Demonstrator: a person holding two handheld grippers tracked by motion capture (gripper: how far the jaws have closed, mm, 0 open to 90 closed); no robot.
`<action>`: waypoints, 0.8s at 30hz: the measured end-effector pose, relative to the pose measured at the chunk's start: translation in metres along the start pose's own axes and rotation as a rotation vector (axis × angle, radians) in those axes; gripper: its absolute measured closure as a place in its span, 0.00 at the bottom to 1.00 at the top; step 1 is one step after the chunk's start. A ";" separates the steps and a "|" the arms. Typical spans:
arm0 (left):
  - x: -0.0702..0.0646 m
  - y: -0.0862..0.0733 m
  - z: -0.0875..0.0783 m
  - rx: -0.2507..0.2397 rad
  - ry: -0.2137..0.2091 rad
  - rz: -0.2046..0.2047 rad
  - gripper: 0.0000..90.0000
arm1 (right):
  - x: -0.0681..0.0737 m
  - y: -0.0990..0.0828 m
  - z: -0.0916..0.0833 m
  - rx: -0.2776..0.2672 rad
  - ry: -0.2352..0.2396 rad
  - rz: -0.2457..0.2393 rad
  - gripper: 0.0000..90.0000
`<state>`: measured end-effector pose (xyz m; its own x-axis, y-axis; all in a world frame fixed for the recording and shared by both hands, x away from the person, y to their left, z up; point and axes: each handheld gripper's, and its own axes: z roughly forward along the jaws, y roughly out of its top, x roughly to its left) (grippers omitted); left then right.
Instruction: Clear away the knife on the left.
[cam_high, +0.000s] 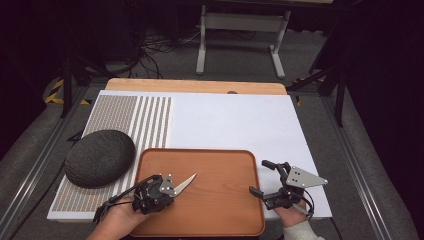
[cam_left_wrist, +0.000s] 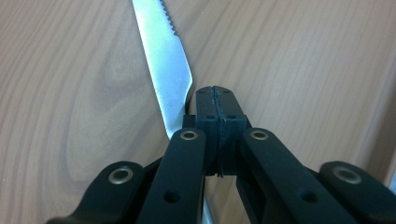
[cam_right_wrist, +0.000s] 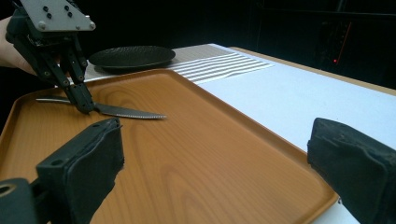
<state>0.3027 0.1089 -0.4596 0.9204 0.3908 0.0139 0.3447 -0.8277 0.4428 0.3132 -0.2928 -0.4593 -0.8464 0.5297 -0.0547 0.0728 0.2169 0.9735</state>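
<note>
Knife (cam_high: 186, 183) lies on the near left part of the wooden tray (cam_high: 225, 165), its long axis running diagonally: the serrated blade tip points far and right toward the tray's middle, the handle end near and left under the left gripper (cam_high: 167, 189). That gripper's jaws are pressed together at the tray surface just beside the blade, where blade meets handle; whether they pinch the knife cannot be told. The right gripper (cam_high: 262, 177) hovers over the tray's near right edge, jaws wide apart with nothing between them. A dark round plate (cam_high: 100, 157) sits on the bench left of the tray.
</note>
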 end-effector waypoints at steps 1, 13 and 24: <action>0.001 0.000 0.000 -0.005 0.002 -0.003 1.00 | 0.000 0.000 0.000 0.001 -0.001 -0.001 0.05; 0.010 -0.006 -0.002 -0.004 0.022 -0.030 1.00 | 0.000 0.000 0.000 0.000 0.002 0.002 0.05; 0.020 -0.014 -0.006 -0.007 0.038 -0.064 1.00 | 0.000 0.000 -0.001 -0.001 0.000 0.005 0.05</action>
<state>0.3151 0.1310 -0.4604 0.8888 0.4579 0.0193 0.4012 -0.7977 0.4501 0.3129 -0.2936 -0.4589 -0.8462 0.5305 -0.0502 0.0759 0.2134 0.9740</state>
